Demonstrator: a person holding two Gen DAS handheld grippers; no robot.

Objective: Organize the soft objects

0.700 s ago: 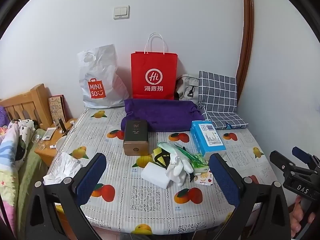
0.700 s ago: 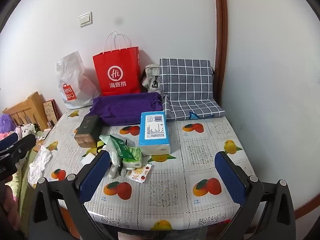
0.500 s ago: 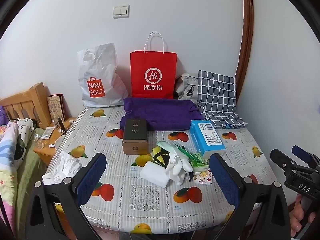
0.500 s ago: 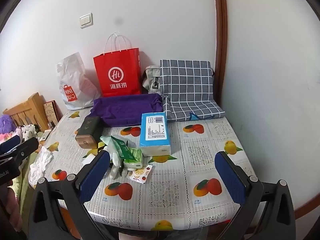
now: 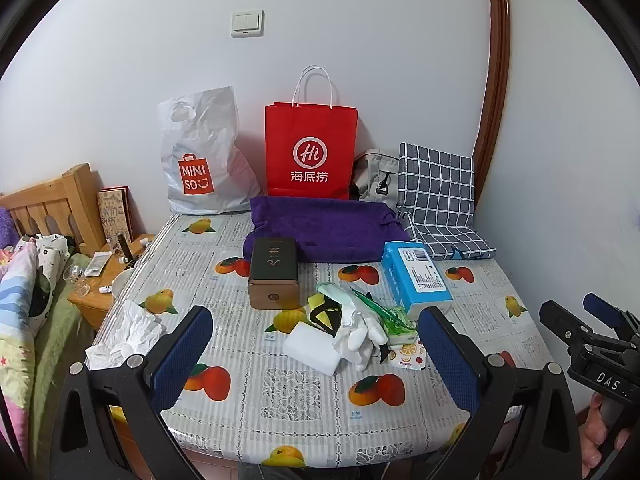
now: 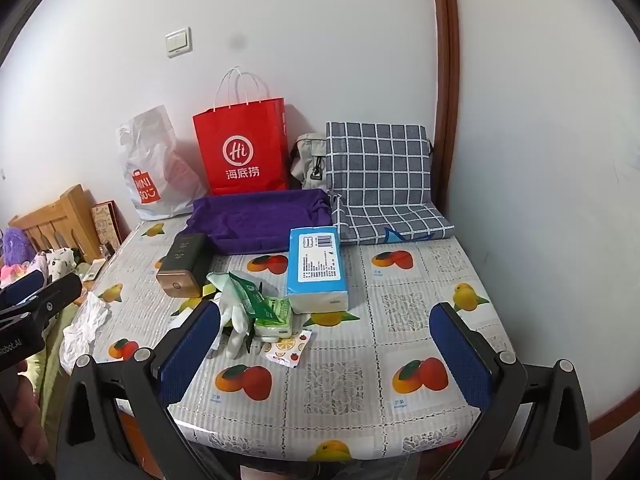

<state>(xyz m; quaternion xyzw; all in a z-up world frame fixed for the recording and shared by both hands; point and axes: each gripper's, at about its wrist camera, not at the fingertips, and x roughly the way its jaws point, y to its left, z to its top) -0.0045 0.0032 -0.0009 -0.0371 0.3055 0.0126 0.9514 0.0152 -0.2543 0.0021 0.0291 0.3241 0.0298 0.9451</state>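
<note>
On the fruit-print table (image 5: pixel 304 408) lies a small heap: white gloves (image 5: pixel 360 336), a white sponge (image 5: pixel 312 346) and a green wipes pack (image 5: pixel 398 320). A blue tissue pack (image 5: pixel 416 276) lies to its right and crumpled white tissue (image 5: pixel 128 332) at the left edge. Behind them are a purple folded cloth (image 5: pixel 320 228) and a checked cushion (image 5: pixel 436 196). My left gripper (image 5: pixel 315 320) hovers open before the heap, empty. My right gripper (image 6: pixel 326 308) is also open and empty, near the wipes pack (image 6: pixel 268 308) and gloves (image 6: pixel 236 320).
A dark box with a gold end (image 5: pixel 274 276) stands left of the heap. A red paper bag (image 5: pixel 310 148), a white plastic bag (image 5: pixel 200 160) and a grey bag (image 5: pixel 376 172) lean on the back wall. A bed and wooden nightstand (image 5: pixel 104 276) sit left.
</note>
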